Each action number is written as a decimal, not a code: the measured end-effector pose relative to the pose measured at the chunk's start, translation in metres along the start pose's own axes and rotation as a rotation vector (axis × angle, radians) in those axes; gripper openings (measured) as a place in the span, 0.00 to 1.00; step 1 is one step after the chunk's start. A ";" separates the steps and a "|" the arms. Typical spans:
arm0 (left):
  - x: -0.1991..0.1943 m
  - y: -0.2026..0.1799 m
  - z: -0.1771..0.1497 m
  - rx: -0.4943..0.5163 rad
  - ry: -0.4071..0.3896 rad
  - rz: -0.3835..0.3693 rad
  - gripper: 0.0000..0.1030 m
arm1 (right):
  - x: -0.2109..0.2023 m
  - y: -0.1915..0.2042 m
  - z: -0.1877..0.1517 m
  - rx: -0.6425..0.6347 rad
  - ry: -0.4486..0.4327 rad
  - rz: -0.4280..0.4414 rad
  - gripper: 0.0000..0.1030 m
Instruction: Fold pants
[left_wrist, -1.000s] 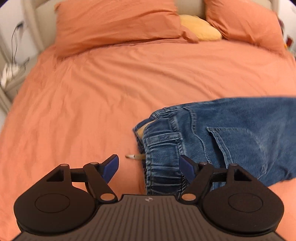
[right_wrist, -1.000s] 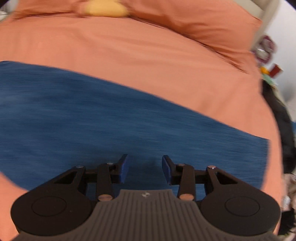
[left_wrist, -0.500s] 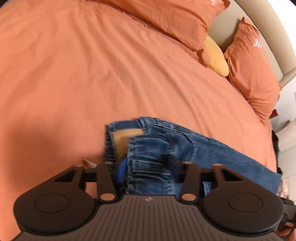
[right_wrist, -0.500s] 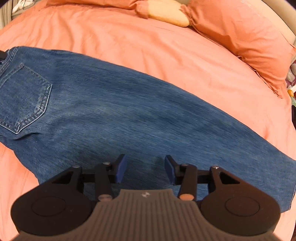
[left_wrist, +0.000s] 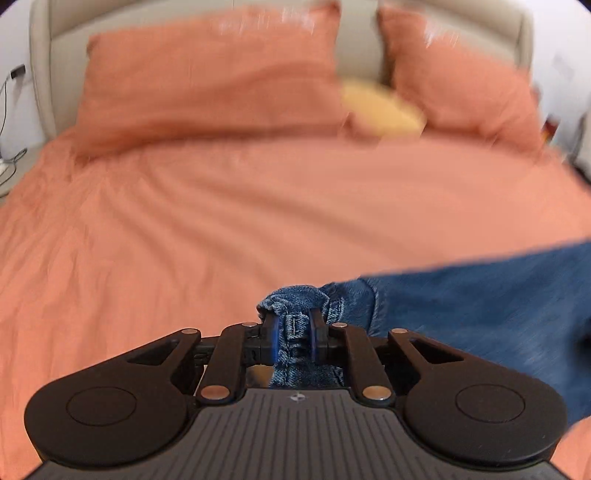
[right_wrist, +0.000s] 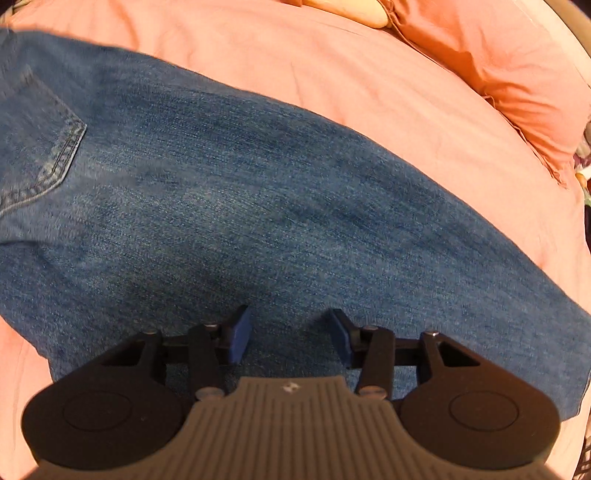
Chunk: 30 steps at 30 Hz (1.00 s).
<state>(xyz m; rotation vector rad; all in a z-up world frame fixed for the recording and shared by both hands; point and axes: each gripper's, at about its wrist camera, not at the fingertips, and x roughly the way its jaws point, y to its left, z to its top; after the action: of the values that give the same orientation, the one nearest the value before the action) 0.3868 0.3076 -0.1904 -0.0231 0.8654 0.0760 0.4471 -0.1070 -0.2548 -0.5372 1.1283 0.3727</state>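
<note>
On the orange bed (left_wrist: 207, 236), a pair of blue jeans (right_wrist: 258, 192) lies spread across the cover. In the left wrist view, the left tongs (left_wrist: 293, 332) sit at the lower centre of the frame, closed tight on a bunched fold of the jeans (left_wrist: 480, 317); the denim is pinched between the two blue pads (left_wrist: 272, 338) and bulges out above them. From that pinch the rest of the denim runs off toward the right edge of the frame, blurred. Behind, along the top of the frame, two orange pillows (left_wrist: 207, 81) lean against a beige headboard (left_wrist: 358, 48), with a yellow cushion (left_wrist: 384, 110) wedged between them. A cable (left_wrist: 7, 110) hangs at the far left edge.

In the right wrist view, the right tongs (right_wrist: 290, 332) hover at the lower centre with their blue pads (right_wrist: 238, 334) spread apart and nothing between them; the jeans lie directly beneath. The denim fills most of the frame, running from the upper left down to the lower right, where its edge meets the bedcover (right_wrist: 369, 74). A stitched back pocket (right_wrist: 37, 147) shows at the left edge. An orange pillow (right_wrist: 498, 66) occupies the upper right of the frame, and a slice of the yellow cushion (right_wrist: 351, 9) peeks in at the top.
</note>
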 end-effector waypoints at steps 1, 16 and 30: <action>0.012 0.001 -0.006 0.004 0.024 0.011 0.16 | -0.001 -0.001 -0.002 0.002 0.001 0.001 0.42; -0.065 -0.014 -0.009 0.260 0.016 0.118 0.54 | -0.068 -0.004 -0.049 0.162 -0.129 0.124 0.42; -0.074 -0.092 -0.129 0.974 0.034 0.174 0.65 | -0.067 0.064 -0.101 0.163 -0.117 0.248 0.41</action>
<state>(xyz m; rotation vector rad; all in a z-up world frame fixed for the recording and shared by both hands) 0.2485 0.2051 -0.2185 0.9641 0.8638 -0.1896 0.3113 -0.1139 -0.2396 -0.2293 1.1036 0.5155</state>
